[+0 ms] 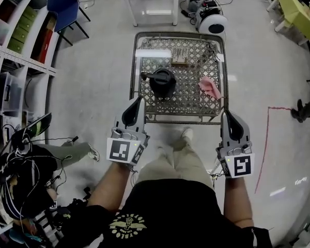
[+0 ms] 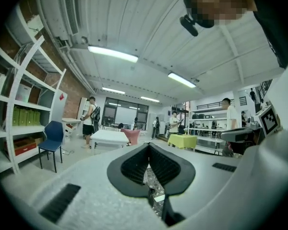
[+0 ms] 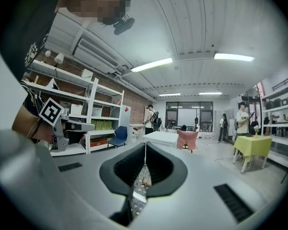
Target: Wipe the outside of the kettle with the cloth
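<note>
Cloth [image 1: 211, 87] (pink, crumpled) lies on the lattice table [image 1: 178, 34], ahead of the right gripper [image 1: 228, 115] and slightly left of its jaws. It looks soft and light and should bunch when pinched at a raised fold. The black kettle [image 1: 161, 81] stands ahead of the left gripper [image 1: 138, 101]; it is probably heavier, rigid and smooth. Both pairs of jaws are closed on nothing. Only the head view shows kettle and cloth. The gripper views show meeting tips, slivers of lattice beneath them, and people [image 2: 91, 119] across the room.
</note>
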